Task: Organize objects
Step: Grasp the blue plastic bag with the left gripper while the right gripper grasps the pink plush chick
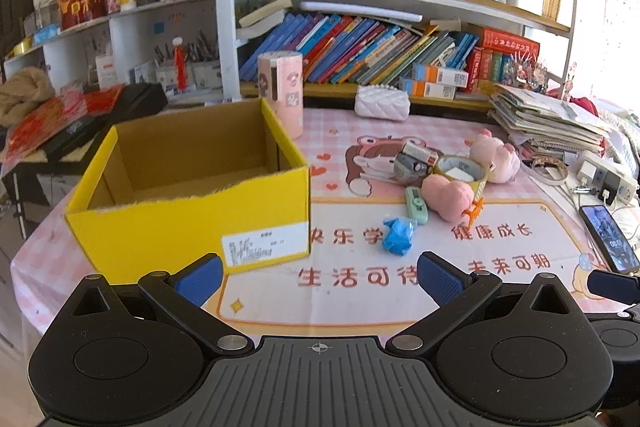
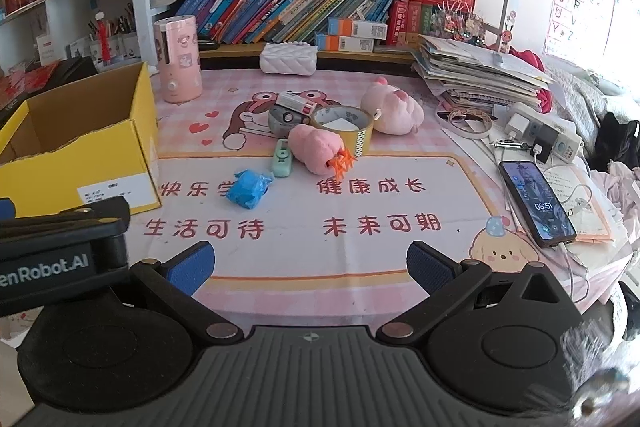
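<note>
Yellow box [image 1: 188, 223] sits open on the table's [image 2: 280, 267] left side, nothing visible inside. Right of it, a small pile: blue wad [image 2: 248, 189], mint gadget [image 2: 282, 158], pink plush [image 2: 316, 149], tape roll [image 2: 344, 127]. Left gripper [image 1: 320, 277] and right gripper [image 2: 310, 265] hover near, jaws spread wide, holding nothing.

The right gripper [image 2: 310, 267] hangs over the near edge of the bench [image 2: 360, 259], its blue pads spread wide with nothing between them. Far left stands a yellow box [image 2: 100, 147], top open. Mid-bench, a blue wrapper [image 2: 248, 189] lies just nearer than a green case [image 2: 282, 158], pink plush [image 2: 314, 150] and tape roll [image 2: 343, 125]. A phone [image 2: 536, 203] lies right.
</note>
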